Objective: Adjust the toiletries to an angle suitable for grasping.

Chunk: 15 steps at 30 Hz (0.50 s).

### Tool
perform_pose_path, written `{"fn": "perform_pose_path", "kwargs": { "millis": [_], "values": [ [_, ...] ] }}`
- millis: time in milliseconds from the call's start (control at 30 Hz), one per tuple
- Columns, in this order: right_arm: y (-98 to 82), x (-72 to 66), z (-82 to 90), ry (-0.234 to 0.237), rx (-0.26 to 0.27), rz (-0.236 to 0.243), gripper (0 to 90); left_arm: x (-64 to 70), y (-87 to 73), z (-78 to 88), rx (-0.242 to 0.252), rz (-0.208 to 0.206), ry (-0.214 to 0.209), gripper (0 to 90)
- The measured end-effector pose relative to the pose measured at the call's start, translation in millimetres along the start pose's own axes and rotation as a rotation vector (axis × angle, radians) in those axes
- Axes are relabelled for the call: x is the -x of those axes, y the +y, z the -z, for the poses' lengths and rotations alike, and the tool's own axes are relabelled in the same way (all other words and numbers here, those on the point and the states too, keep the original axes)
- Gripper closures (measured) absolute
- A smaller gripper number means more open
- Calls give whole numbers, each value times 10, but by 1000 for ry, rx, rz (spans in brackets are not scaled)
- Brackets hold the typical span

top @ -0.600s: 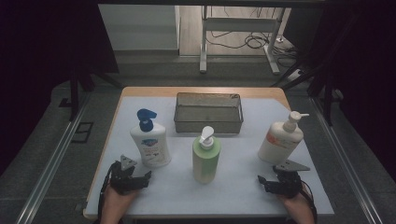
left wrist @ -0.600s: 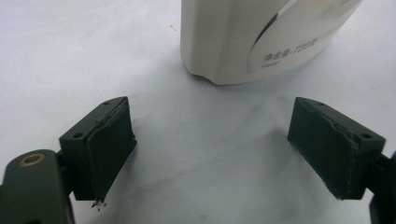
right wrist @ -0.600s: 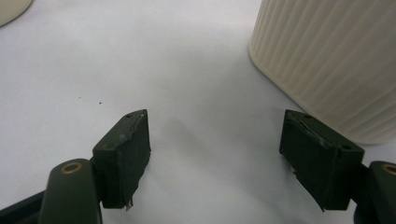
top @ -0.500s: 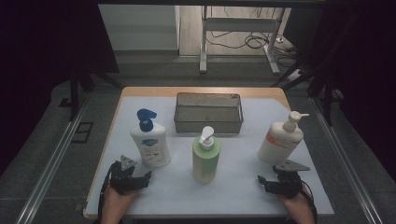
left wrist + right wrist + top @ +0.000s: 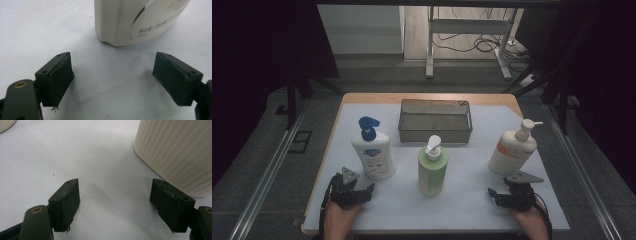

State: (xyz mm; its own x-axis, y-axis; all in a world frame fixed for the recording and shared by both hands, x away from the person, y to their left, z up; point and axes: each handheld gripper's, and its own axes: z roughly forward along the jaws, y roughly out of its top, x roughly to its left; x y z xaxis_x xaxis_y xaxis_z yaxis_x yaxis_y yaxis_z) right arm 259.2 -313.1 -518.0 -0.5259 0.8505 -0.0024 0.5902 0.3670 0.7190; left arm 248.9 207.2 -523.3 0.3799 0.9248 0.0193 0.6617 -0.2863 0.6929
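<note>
Three pump bottles stand on the white-covered table (image 5: pixel 472 210): a white one with a blue pump (image 5: pixel 373 156) at the left, a green one with a white pump (image 5: pixel 433 172) in the middle, and a cream one with an orange label (image 5: pixel 511 152) at the right. My left gripper (image 5: pixel 363 192) rests on the table just in front of the white bottle (image 5: pixel 135 22), jaws open and nothing between them (image 5: pixel 113 82). My right gripper (image 5: pixel 495 196) lies in front of the cream bottle, whose ribbed base (image 5: pixel 180 152) stands just past the right jaw. It is open and holds nothing (image 5: pixel 116 205).
A rectangular wire-mesh basket (image 5: pixel 435 134) stands behind the green bottle at the back middle of the table. Metal rails run along both sides of the table. A hand holds each gripper at the table's front edge.
</note>
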Motion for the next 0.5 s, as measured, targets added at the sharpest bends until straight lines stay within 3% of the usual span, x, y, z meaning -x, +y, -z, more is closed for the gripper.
{"fn": "perform_pose_path", "kwargs": {
  "millis": [500],
  "values": [
    [26,-15,-1,34,-27,12,165,-35,2,-9,-8,19,-22,155]
  ]
}}
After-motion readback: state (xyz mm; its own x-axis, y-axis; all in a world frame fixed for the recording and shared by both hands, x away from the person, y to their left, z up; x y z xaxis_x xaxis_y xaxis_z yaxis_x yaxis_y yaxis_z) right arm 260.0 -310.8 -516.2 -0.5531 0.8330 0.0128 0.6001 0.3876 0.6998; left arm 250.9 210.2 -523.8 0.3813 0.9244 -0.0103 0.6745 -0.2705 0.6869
